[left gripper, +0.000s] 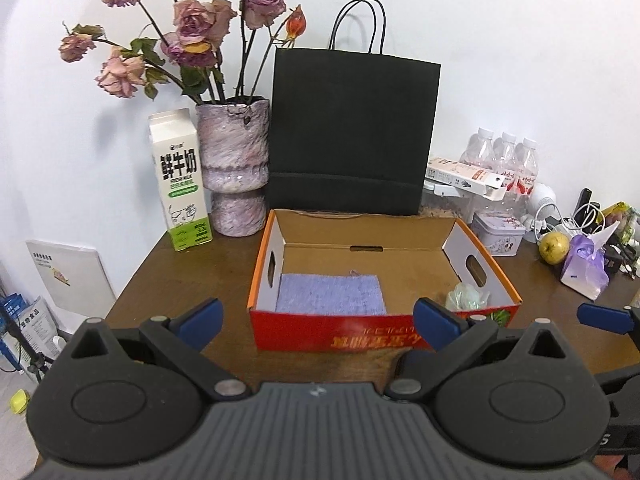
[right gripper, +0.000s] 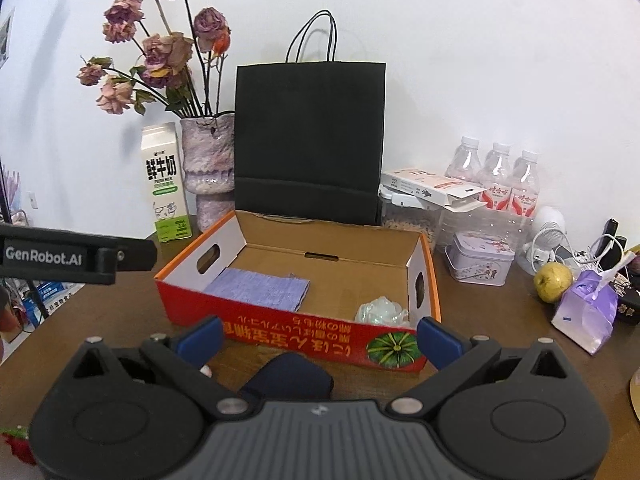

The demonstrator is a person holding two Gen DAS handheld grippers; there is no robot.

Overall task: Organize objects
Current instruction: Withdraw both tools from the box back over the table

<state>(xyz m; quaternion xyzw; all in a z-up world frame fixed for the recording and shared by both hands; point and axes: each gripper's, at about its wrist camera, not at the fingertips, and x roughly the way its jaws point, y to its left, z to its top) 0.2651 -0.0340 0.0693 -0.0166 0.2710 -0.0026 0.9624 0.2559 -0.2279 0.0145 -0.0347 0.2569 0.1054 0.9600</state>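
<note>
An open red and orange cardboard box [left gripper: 320, 334] [right gripper: 280, 326] sits mid-table on the brown wooden table [left gripper: 188, 276]. Inside it a folded purple cloth [left gripper: 330, 294] [right gripper: 260, 288] lies flat at the left, and a crumpled pale green bundle [left gripper: 466, 296] [right gripper: 380, 312] rests in the near right corner. My left gripper [left gripper: 318, 320] is open and holds nothing, just short of the box's front wall. My right gripper [right gripper: 319, 340] is open too, before the box's right half. A dark blue rounded object [right gripper: 288, 376] lies under it; I cannot tell what it is.
Behind the box stand a black paper bag [left gripper: 352, 132], a pink vase of dried roses [left gripper: 234, 160] and a milk carton [left gripper: 180, 184]. To the right are water bottles [right gripper: 496, 176], a tin [right gripper: 480, 258], a pear [right gripper: 554, 282], a purple bag [right gripper: 586, 308] and cables.
</note>
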